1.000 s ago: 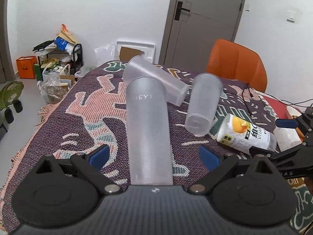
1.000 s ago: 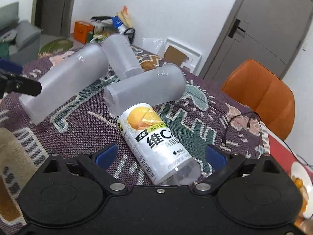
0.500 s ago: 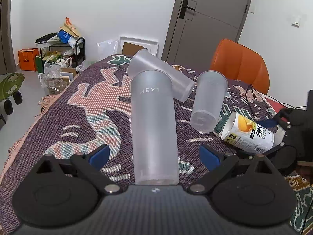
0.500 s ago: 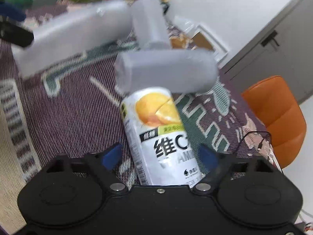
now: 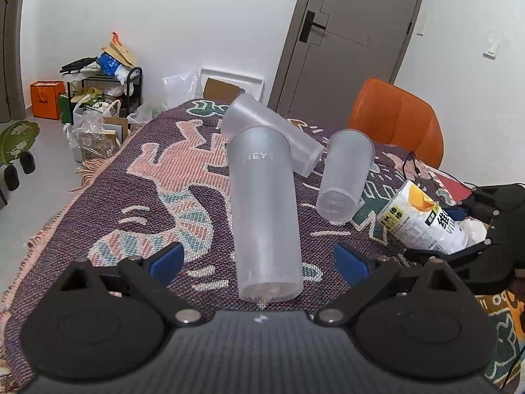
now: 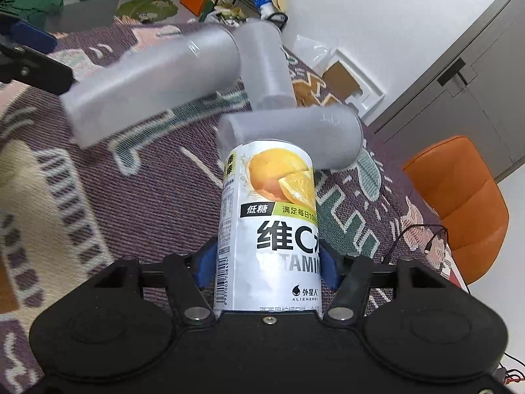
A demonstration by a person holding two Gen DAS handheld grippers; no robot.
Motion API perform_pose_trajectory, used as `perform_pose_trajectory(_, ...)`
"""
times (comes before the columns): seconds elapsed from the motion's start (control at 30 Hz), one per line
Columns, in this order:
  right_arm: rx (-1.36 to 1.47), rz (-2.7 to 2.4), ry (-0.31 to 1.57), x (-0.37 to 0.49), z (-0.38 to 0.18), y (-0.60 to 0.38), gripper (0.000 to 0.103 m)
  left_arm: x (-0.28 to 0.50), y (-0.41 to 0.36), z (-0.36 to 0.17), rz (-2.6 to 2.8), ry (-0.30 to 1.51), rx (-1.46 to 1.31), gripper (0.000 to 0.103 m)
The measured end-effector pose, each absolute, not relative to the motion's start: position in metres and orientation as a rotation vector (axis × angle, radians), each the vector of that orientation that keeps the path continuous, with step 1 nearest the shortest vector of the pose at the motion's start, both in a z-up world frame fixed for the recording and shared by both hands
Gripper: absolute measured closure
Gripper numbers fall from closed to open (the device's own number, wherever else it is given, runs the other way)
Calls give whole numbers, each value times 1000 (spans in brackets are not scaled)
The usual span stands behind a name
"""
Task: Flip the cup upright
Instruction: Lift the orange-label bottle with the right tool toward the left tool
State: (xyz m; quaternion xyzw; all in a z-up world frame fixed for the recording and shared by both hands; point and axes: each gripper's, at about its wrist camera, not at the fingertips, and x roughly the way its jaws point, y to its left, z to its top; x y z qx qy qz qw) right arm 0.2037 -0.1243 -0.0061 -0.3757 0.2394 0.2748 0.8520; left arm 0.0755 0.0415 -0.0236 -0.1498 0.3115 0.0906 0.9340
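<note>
Cups lie everywhere on the patterned table cloth [image 5: 98,197], four of them on their sides, and the question is which gripper has which one lined up.

The right gripper [image 6: 267,262] has its blue pads pressed against both flanks of the orange-labelled cup [image 6: 267,216], low on its body near the end closest to the tool. That cup's long axis runs straight out from the gripper, away from the person, with its far end just short of a frosted cup [image 6: 295,134] lying crosswise behind it. So the grip looks settled, and turning this one upright should be mostly a matter of rotating the wrist until the axis points up. Clearance at the far end seems tight; the crosswise cup could get nudged.

The left gripper [image 5: 259,259] stands wide open with nothing in it. The tall frosted cup [image 5: 262,207] lies directly ahead, between the spread pads but touching neither, its closed base toward the tool and its rim pointing away. Behind it a third frosted cup [image 5: 272,138] lies slantwise, seemingly touching its far end.

From the left side, the orange-labelled cup [image 5: 423,220] appears well to the right, with the right gripper's black frame [image 5: 489,229] around its near end. A cable [image 6: 416,239] trails on the cloth beside an orange chair [image 6: 466,197].
</note>
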Motion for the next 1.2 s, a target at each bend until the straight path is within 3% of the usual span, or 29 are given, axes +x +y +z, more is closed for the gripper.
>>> perform_pose_trajectory(0.5, -767, 688, 431, 122, 7, -104, 44, 27, 51, -15, 201, 600, -308, 6)
perform_pose_trajectory(1.2, -788, 846, 458, 71, -35, -68, 44, -26, 77, -25, 228, 600, -387, 6)
